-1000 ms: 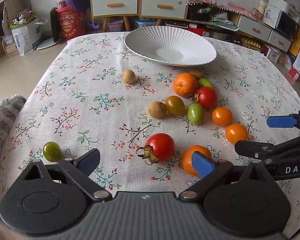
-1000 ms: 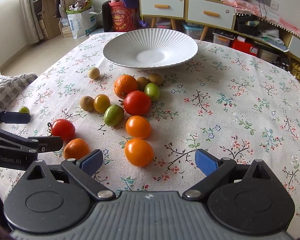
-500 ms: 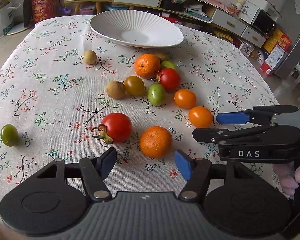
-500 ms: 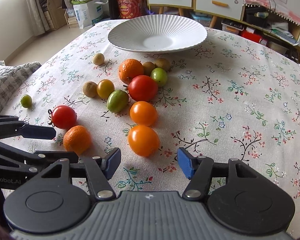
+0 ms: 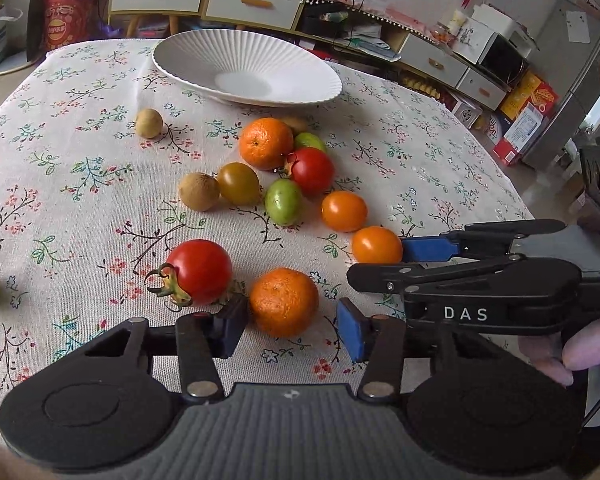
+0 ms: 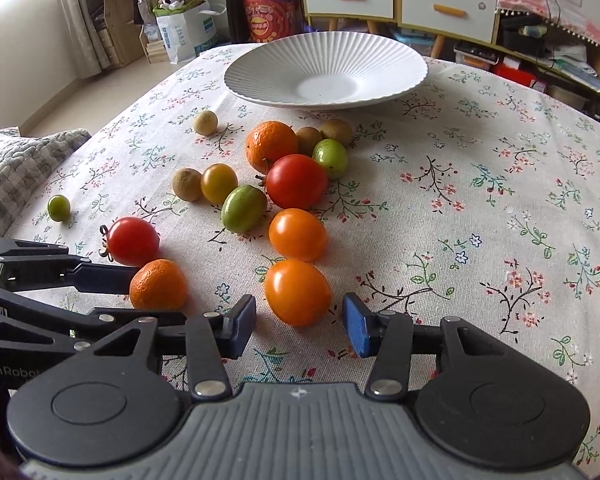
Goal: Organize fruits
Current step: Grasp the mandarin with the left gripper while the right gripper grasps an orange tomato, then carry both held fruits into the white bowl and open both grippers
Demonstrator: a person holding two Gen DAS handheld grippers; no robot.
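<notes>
Both claws, spread wide a second ago, are narrowing: left gripper (image 5: 290, 334) around a dimpled orange mandarin (image 5: 283, 302), right gripper (image 6: 299, 326) around a smooth orange tomato (image 6: 298, 292), neither pinched yet, the ribbed white plate (image 6: 396, 80) waiting empty beyond.

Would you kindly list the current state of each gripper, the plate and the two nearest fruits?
left gripper: closing around the mandarin, fingers not yet pressing.
right gripper: closing around the orange tomato, not yet pressing.
mandarin: on the tablecloth.
orange tomato: on the tablecloth.
plate: upright, empty.
</notes>
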